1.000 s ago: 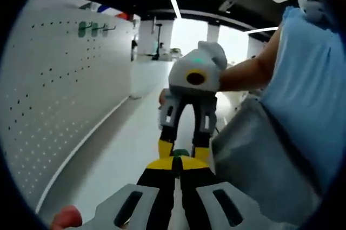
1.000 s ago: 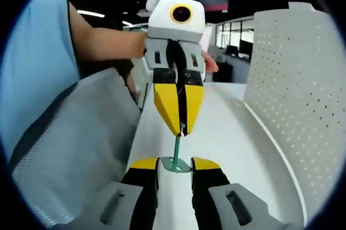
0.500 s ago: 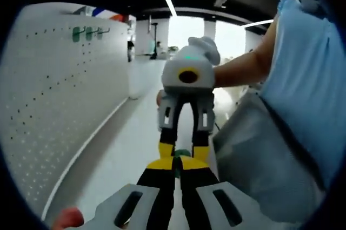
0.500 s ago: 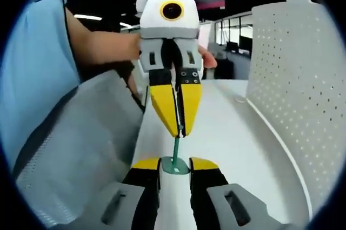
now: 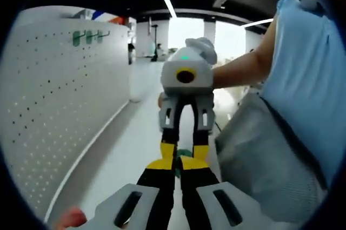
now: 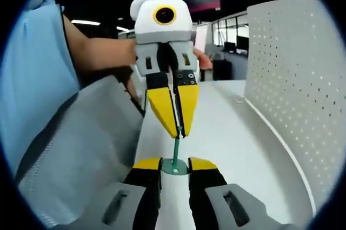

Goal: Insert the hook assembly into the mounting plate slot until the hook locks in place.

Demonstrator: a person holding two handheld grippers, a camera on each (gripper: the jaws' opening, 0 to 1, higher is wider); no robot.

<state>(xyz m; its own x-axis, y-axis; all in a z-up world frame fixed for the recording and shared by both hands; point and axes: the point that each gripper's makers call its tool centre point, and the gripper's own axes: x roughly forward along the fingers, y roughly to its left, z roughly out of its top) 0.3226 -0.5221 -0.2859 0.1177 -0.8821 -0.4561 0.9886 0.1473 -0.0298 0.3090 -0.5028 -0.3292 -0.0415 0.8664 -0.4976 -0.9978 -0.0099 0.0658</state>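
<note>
The right gripper view is showing the green hook (image 6: 175, 157) plainly: its flat base is sitting pinched between the right gripper (image 6: 174, 164) tips at 6 o'clock, and its thin stem is rising toward 12 o'clock into the narrowed tips of the left gripper (image 6: 177, 132), which are closing on its top end. In the left gripper view the hook (image 5: 184, 153) is peeking out as a green sliver between the two grippers, while the pegboard (image 5: 59, 111) is standing at 9 o'clock with green hooks (image 5: 86, 36) hanging near 10 o'clock.
</note>
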